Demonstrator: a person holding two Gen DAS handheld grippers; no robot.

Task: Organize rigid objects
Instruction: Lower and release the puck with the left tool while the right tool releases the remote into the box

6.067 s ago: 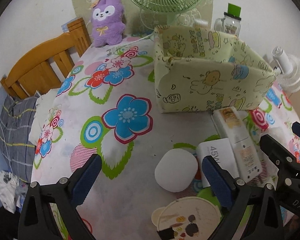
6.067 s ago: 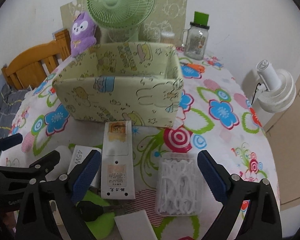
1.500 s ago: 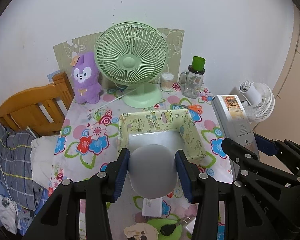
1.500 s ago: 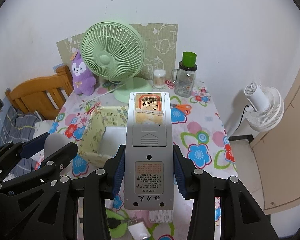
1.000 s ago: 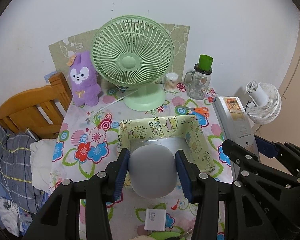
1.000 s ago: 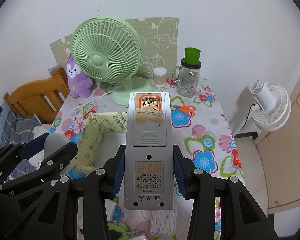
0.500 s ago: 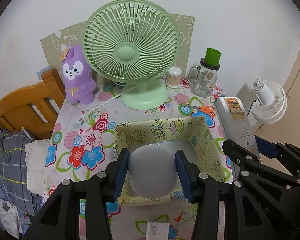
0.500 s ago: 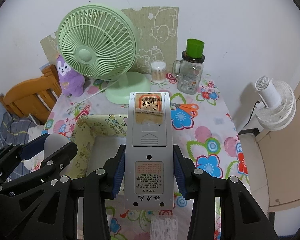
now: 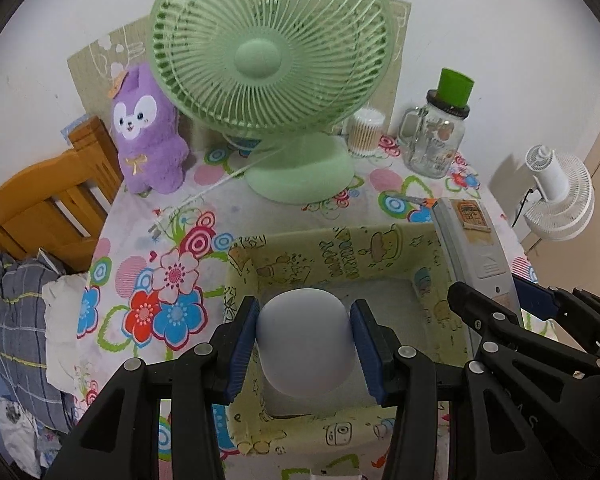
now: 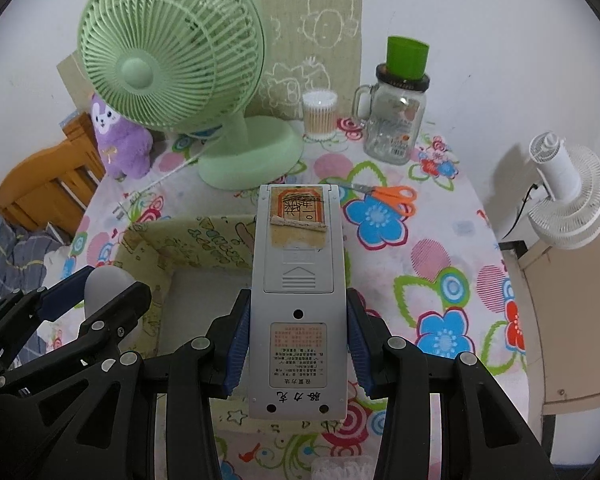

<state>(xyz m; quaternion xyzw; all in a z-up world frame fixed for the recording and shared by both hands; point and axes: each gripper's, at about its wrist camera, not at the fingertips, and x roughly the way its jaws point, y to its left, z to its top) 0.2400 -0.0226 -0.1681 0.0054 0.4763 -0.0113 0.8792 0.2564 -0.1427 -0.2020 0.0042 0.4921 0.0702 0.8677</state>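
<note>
Your left gripper (image 9: 304,344) is clamped on a smooth, rounded white plastic object (image 9: 303,342), its blue pads pressing on both flanks. That object hangs directly over the open mouth of a square, pale yellow-green fabric storage box printed with cartoon doodles (image 9: 340,256), which stands on a table under a white tablecloth with bright flowers (image 9: 160,280). The box's pale floor shows all round the object, so the drop point lies straight below your left fingers, not off to either side.

Your right gripper (image 10: 298,344) grips a long, flat, grey plastic remote control (image 10: 298,300) by its two long edges, near the lower end. Its back faces the camera, and its long axis runs straight ahead, in line with the fingers. From the right wrist view, the same box (image 10: 188,240) lies below and to the left of the remote; only the remote's left part overlaps the box's right wall. Seen from the left wrist, the remote (image 9: 472,248) stands over that right wall rather than over the floor.

The left hand appears the better placed: its load looks ready to lower and let go. The right hand probably needs to shift leftward first, and the remote may have to tilt nose-down to clear the box wall.

Beyond the box stand a mint-green desk fan (image 9: 268,68) and a purple plush rabbit (image 9: 148,128), well apart from both loads.
</note>
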